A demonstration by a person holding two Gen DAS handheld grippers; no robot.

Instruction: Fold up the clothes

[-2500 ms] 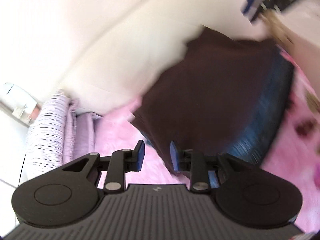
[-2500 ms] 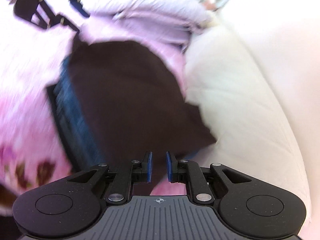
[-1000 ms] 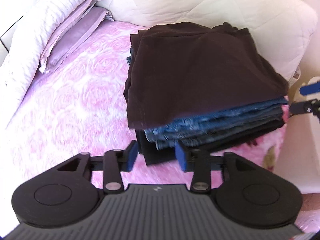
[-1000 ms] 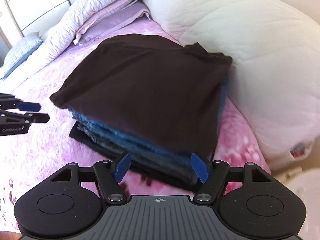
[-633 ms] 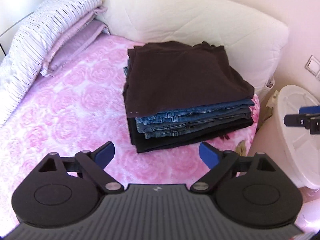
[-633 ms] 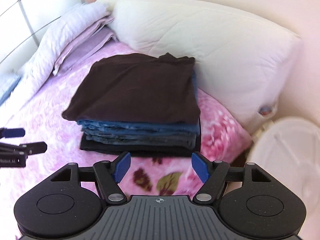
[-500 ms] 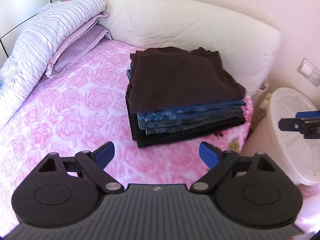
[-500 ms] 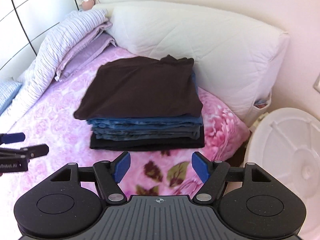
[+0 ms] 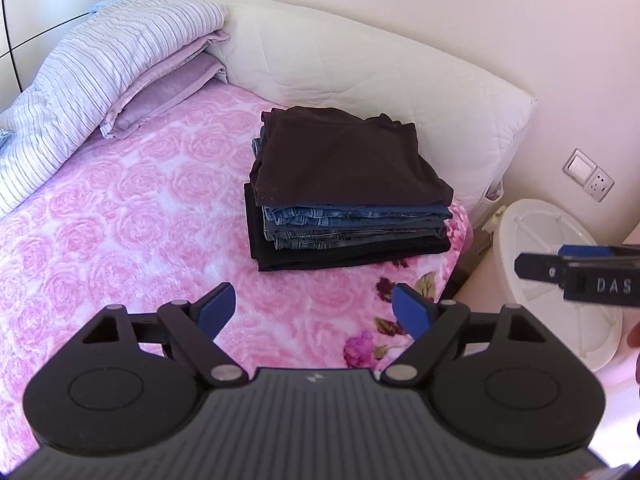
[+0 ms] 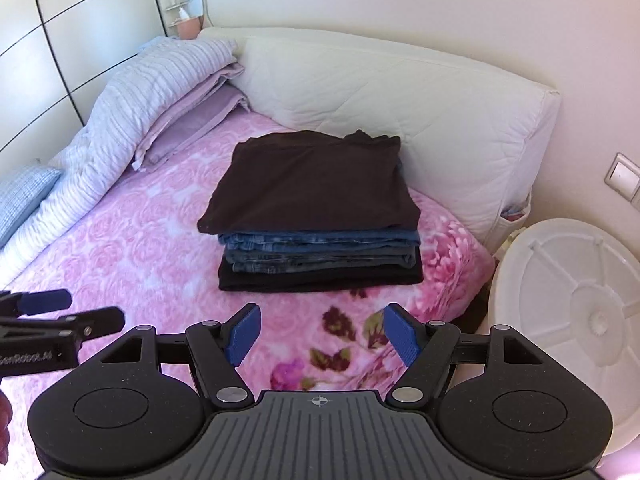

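Note:
A stack of folded clothes (image 9: pixel 344 188) sits on the pink rose bedspread (image 9: pixel 120 216) near the white headboard cushion. A dark brown garment (image 10: pixel 312 180) lies on top, folded blue jeans (image 10: pixel 320 252) under it, a black garment at the bottom. My left gripper (image 9: pixel 314 306) is open and empty, held well back from the stack. My right gripper (image 10: pixel 322 338) is open and empty, also back from the stack. Each gripper shows at the edge of the other's view.
A white quilted headboard cushion (image 10: pixel 400 92) runs behind the stack. Striped and lilac bedding (image 9: pixel 104 68) is piled at the left. A round white plastic lid (image 10: pixel 576 312) stands off the bed's right corner. Wall switches (image 9: pixel 588 176) are on the right wall.
Both grippers let go of the brown garment on top of the stack, opened wide and drew back from the stack. The stack now looks smaller and farther away.

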